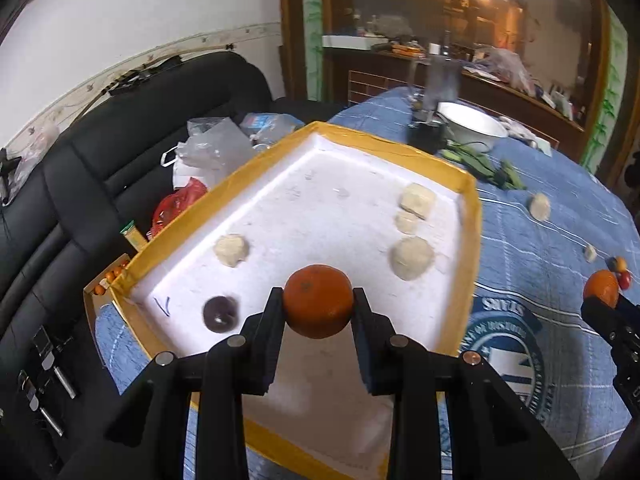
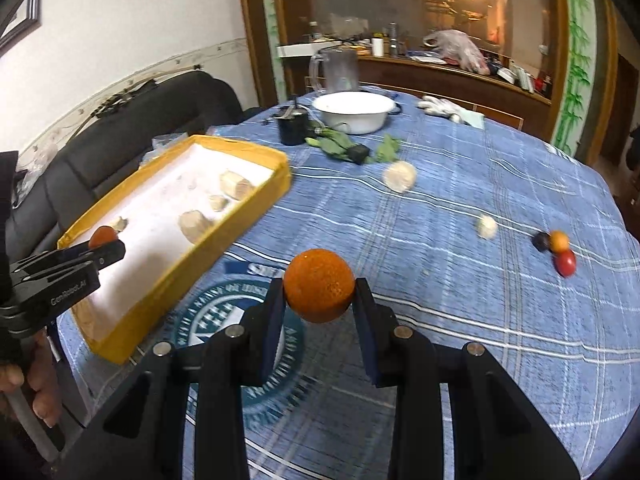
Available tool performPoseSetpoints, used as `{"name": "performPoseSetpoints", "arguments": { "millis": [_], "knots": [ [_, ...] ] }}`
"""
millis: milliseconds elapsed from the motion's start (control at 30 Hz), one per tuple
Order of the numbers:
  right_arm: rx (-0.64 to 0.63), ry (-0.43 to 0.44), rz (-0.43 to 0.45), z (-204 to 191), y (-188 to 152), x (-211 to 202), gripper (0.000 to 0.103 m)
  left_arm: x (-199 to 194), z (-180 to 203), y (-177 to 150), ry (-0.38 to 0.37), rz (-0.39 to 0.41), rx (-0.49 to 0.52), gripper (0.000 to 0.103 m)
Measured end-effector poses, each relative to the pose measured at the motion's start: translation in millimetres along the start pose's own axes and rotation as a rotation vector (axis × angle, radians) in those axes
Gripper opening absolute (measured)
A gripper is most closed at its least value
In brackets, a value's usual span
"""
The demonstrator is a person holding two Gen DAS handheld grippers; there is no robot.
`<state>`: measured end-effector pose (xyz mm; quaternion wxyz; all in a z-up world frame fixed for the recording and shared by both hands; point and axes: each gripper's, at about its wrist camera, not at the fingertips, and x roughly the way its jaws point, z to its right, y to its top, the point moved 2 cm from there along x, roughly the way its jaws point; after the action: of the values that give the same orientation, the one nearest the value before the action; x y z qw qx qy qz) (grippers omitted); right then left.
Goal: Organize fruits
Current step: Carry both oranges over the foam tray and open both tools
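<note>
Blue plaid tablecloth [image 2: 460, 240] covers the whole table, printed crest under the right tool. Next down in size: yellow-rimmed foam tray [image 1: 474, 216], white inside, sitting at the table's left edge beside a black sofa [image 1: 132, 128]. White basin [image 2: 354, 114] and a clear jug [image 2: 338, 70] at the far side, not involved.

Tray contents: four pale peeled-looking lumps [image 1: 412, 258] and one dark round fruit [image 1: 220, 314], well apart from each other. Can't tell what the pale ones are.

Left gripper [image 1: 318, 302] is clamped on an orange [image 1: 318, 300], both pads on its sides, held above the near end of the tray. Right gripper [image 2: 319, 286] is likewise clenched around a second orange [image 2: 319, 285], over the cloth crest, just right of the tray's long wall.

Loose on the cloth: two more pale lumps [image 2: 399, 176] and a small cluster [image 2: 558, 250] of dark, yellow and red fruit near the right edge.

Step, my read: both oranges in carry, drop-off pending. Left one is already over the tray; it needs lowering onto bare foam clear of the dark fruit, then release. Right one must cross the yellow wall first. Oranges roll, so set them down low. Roughly midway; loose fruit remains.
</note>
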<state>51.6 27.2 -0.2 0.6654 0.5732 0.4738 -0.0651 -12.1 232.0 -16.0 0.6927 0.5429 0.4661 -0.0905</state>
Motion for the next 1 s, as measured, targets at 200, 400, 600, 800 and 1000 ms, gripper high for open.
{"name": "performPoseSetpoints", "arguments": {
  "millis": [200,400,600,800,1000],
  "knots": [
    [-0.038,0.031,0.002,-23.6,16.5,12.4,0.036,15.2,-14.7,3.6,0.024,-0.024,-0.023,0.031],
    [-0.07,0.063,-0.001,-46.4,35.5,29.5,0.036,27.3,-23.9,6.1,0.03,-0.049,-0.037,0.031],
    [-0.091,0.094,-0.016,-65.4,56.3,53.7,0.036,36.4,-25.5,8.8,0.032,-0.064,-0.034,0.032],
    [-0.107,0.112,-0.039,-78.7,73.6,81.3,0.036,45.1,-29.5,11.9,0.034,-0.079,-0.045,0.031],
    [-0.118,0.121,-0.071,-87.5,84.7,111.1,0.036,52.3,-31.4,14.9,0.034,-0.094,-0.047,0.031]
  ]
}}
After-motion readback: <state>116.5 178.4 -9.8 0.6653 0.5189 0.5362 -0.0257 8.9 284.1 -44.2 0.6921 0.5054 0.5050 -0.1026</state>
